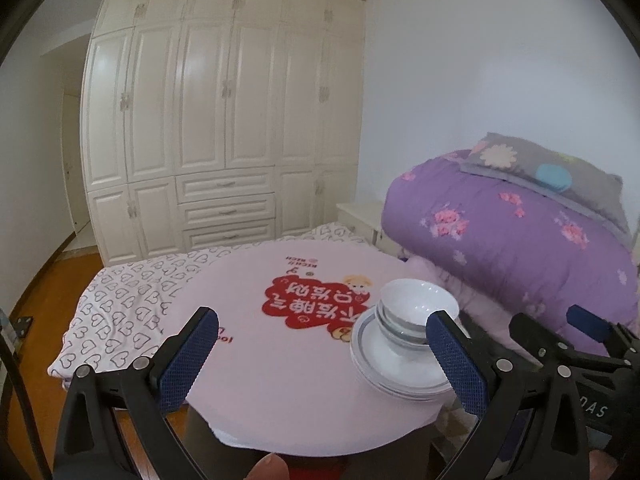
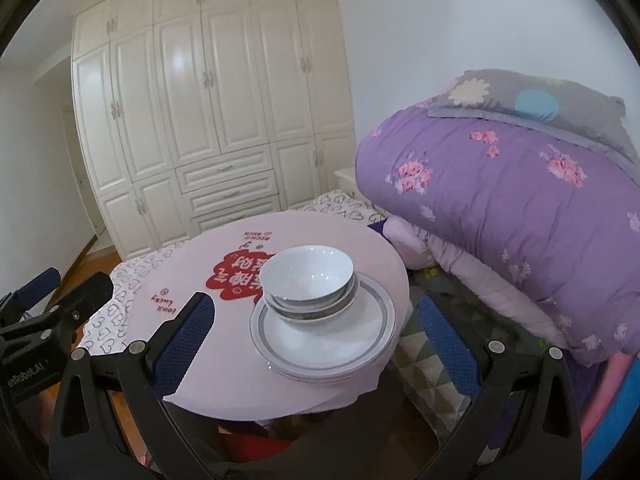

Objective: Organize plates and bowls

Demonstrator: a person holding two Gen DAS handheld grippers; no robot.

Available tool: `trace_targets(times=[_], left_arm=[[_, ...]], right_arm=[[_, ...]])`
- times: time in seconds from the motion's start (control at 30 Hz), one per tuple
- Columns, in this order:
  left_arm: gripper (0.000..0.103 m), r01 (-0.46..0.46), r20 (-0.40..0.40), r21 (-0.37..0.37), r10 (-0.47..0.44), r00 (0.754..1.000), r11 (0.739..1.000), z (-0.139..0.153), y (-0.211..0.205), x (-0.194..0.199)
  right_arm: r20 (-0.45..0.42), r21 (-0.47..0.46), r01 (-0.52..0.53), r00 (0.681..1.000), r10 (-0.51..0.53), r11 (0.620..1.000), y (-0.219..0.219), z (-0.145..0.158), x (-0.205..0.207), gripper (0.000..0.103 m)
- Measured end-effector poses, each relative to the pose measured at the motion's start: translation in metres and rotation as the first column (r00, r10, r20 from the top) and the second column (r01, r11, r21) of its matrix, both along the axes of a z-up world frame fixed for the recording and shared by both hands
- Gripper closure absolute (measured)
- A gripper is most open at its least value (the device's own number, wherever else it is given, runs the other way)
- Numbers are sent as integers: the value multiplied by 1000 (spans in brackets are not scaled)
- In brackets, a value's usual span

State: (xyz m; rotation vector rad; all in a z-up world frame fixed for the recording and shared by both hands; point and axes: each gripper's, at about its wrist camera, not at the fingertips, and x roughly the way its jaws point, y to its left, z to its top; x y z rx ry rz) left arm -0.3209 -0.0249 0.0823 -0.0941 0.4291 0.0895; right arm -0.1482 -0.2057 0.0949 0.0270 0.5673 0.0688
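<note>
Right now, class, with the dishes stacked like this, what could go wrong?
1. The plates sit at the round table's near edge, seemingly overhanging; a nudge might tip them off.
2. The nested bowls sit off-centre on the plates and could slide.
3. Both the left tool and right tool are open, holding nothing.

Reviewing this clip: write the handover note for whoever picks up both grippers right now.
Left gripper: open, empty, held back from the dishes.
Right gripper: open, empty, jaws either side of the stack but not touching it.
Dishes: nested white bowls sit on stacked grey-rimmed plates, near the right edge of the round pink table; the plates appear to reach that edge.
Done: bowls and plates look gathered into one pile.
Left: probably nothing but a check; consider nudging the pile inward. No other dishes show in either view.
</note>
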Motion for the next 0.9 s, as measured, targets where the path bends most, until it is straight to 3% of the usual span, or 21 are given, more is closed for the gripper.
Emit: trace_targets(times=[0.23,0.53,0.9], left_arm=[[1,-62,-7,16,62,998,998,0,2,-4],[1,-59,-35,-13,59,998,998,2,8,8],[1,-50,-32,8,50,998,999,1,4,7]], right_arm=[[-27,-6,-37,999,36,999,14,-10,-3,0],[-36,1,-48,998,48,999,18,-14,-1,0],[-44,12,-52,998,52,999,18,-18,0,0]])
